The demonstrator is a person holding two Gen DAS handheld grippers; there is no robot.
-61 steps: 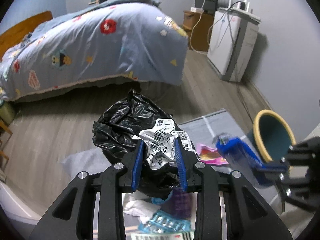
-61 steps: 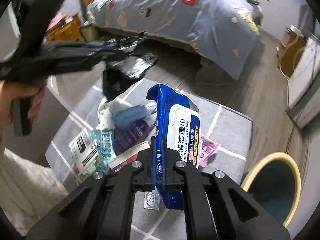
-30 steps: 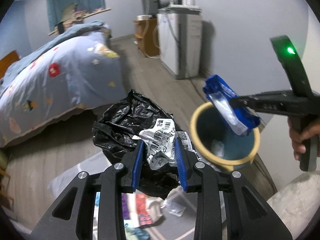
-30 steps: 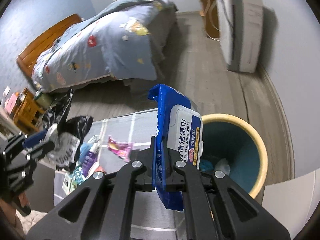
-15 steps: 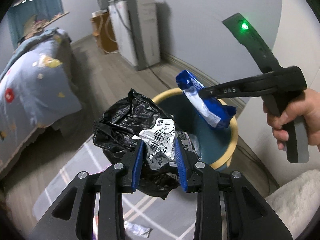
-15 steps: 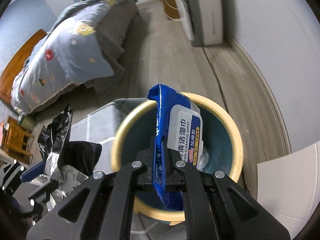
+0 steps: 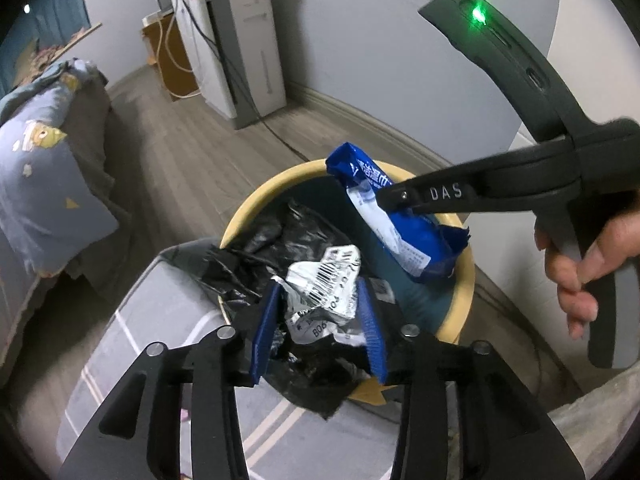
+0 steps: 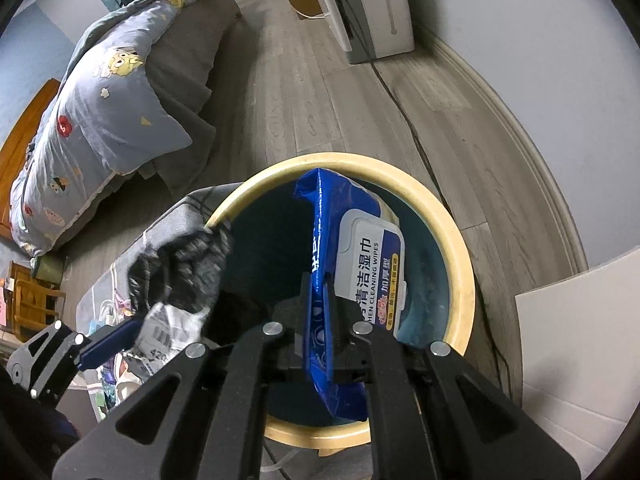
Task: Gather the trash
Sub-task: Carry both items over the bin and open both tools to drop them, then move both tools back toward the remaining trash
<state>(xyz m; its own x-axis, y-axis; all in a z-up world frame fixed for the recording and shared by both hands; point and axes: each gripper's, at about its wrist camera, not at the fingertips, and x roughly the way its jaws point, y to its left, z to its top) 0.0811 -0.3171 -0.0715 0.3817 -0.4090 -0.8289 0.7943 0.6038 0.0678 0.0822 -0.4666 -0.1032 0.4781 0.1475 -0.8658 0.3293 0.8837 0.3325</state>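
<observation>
So both hands are over the bin (image 8: 460, 248) right now, the yellow-rimmed one with the teal inside, sitting on the floor next to a grey rug (image 7: 168, 320).

The left gripper (image 7: 318, 328) has its jaws opening, and the crumpled black bag with the barcode label (image 7: 324, 292) is between the blue pads, hanging over the bin's near rim. That stuff is feather-light, crinkly film, so I'd guess it just flops out once the pads let go, though thin plastic likes to cling to a pad.

The right gripper (image 8: 320, 316) is clamped tight on the blue wipes pack (image 8: 352, 264), pinching its flat sealed edge, with the pack standing on end above the bin's mouth. It looks soft and squishy with a slick wrapper, so the flat seam is the sensible place to hold it. It should drop straight in.
</observation>
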